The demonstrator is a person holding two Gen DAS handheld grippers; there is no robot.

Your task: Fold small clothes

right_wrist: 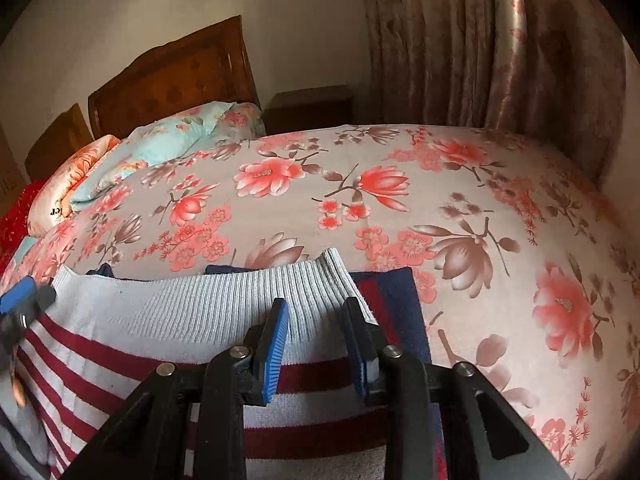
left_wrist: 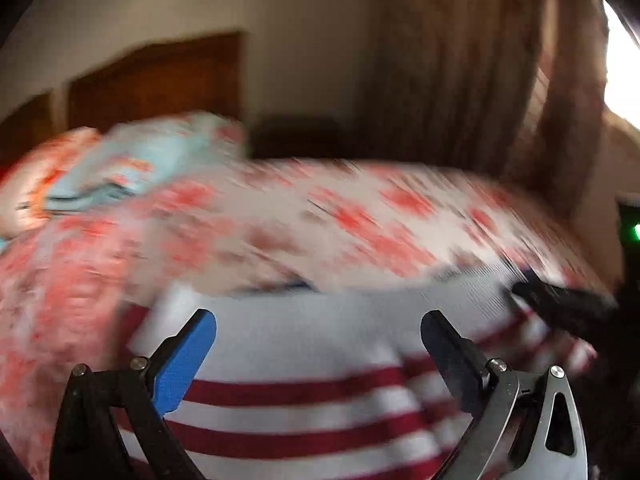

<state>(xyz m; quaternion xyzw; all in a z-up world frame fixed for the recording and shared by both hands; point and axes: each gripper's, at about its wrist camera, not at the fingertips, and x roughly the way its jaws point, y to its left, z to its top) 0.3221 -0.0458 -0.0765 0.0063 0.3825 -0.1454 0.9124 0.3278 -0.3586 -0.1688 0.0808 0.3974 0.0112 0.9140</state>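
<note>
right gripper (right_wrist: 316,340) partly apart over the ribbed hem, nothing pinched between its pads

its jaws sit narrow and just above the striped sweater (right_wrist: 168,320); the left gripper (left_wrist: 318,354) hangs wide and empty over the same hem. the sweater lies flat at the near edge of the floral bed (right_wrist: 400,208), hem away from us, stripes and hem running left to right. best to press that hem flat and square before lifting away.
</note>
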